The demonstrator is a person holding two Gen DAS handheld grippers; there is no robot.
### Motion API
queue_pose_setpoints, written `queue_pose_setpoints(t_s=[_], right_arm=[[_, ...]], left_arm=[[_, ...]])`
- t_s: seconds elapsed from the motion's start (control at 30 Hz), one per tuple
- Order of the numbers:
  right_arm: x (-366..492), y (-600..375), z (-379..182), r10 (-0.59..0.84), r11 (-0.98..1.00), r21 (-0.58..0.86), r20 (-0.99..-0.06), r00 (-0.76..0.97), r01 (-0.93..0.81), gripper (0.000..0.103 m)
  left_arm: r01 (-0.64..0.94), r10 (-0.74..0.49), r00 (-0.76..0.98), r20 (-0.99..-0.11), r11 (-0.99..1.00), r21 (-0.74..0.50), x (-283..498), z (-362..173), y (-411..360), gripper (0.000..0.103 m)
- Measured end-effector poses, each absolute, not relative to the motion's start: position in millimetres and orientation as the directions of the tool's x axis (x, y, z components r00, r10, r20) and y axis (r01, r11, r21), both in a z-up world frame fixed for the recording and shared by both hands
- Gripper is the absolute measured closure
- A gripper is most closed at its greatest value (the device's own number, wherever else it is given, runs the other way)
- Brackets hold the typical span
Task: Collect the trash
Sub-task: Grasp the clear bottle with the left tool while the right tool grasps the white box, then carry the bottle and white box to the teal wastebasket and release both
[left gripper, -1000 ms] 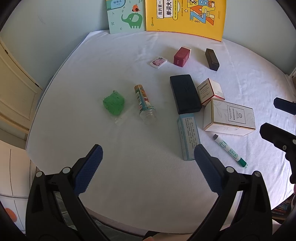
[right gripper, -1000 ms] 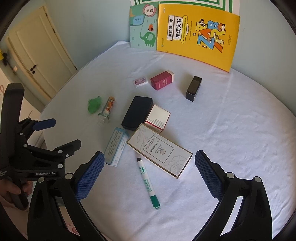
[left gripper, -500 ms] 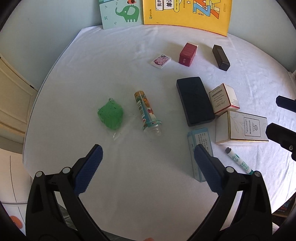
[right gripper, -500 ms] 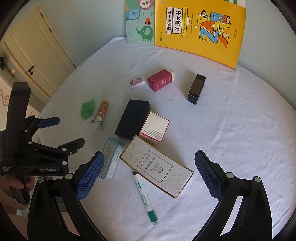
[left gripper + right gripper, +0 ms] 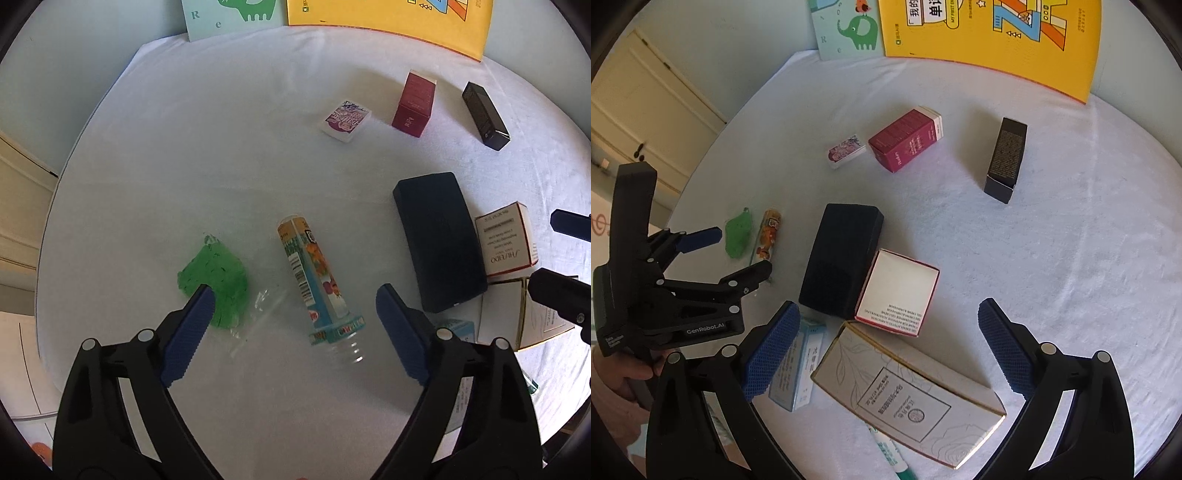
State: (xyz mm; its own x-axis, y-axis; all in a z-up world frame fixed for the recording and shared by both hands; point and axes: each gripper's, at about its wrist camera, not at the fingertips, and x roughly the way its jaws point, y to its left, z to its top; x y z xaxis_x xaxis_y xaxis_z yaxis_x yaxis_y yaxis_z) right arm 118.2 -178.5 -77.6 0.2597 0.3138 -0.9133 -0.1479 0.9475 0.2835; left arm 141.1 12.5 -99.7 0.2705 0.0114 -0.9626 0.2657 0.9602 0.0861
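Note:
An empty plastic bottle with a colourful label [image 5: 317, 283] lies on the white table, neck towards me. A green crumpled wrapper in clear film [image 5: 216, 280] lies just left of it. My left gripper [image 5: 291, 314] is open, low over the table, with the bottle between its fingers and the left pad at the wrapper's edge. Both also show in the right wrist view: the bottle [image 5: 768, 236] and the wrapper [image 5: 738, 236]. My right gripper [image 5: 886, 332] is open and empty above a cream flower-print box [image 5: 908, 398].
Scattered on the table: a black case [image 5: 437, 240], a white-and-red box [image 5: 506, 243], a maroon box [image 5: 413, 105], a black box [image 5: 485, 116], a small purple packet [image 5: 345, 120], a light blue box [image 5: 799, 369], a green marker [image 5: 890, 454]. Books lean at the back wall [image 5: 990, 37].
My left gripper has moved forward and down towards the bottle and green wrapper, which now sit between and beside its fingers. My right gripper has moved forward over the boxes.

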Motion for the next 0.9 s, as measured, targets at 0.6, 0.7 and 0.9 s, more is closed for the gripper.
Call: queue_pose_setpoints(t_s=[0.6, 0.7, 0.9], right_arm=[[139.7, -192.9, -82.9, 0.418, 0.907, 0.416, -0.878, 0.232, -0.061, 0.061], [135.3, -194.5, -67.9, 0.435, 0.900, 0.425, -0.862, 0.259, -0.098, 0.061], [115.0, -174.4, -43.5, 0.473, 0.878, 0.429, -0.843, 0.257, -0.211, 0.061]], left_arm=[[0.293, -0.098, 0.267, -0.959, 0.956, -0.016, 130.7, -98.4, 7.6, 0.084], [0.267, -0.113, 0.289, -0.951, 0.963, -0.033, 119.0, -82.6, 19.1, 0.084], [0.193, -0.067, 0.342, -0.937, 0.981, 0.001, 77.6, -52.0, 45.6, 0.084]])
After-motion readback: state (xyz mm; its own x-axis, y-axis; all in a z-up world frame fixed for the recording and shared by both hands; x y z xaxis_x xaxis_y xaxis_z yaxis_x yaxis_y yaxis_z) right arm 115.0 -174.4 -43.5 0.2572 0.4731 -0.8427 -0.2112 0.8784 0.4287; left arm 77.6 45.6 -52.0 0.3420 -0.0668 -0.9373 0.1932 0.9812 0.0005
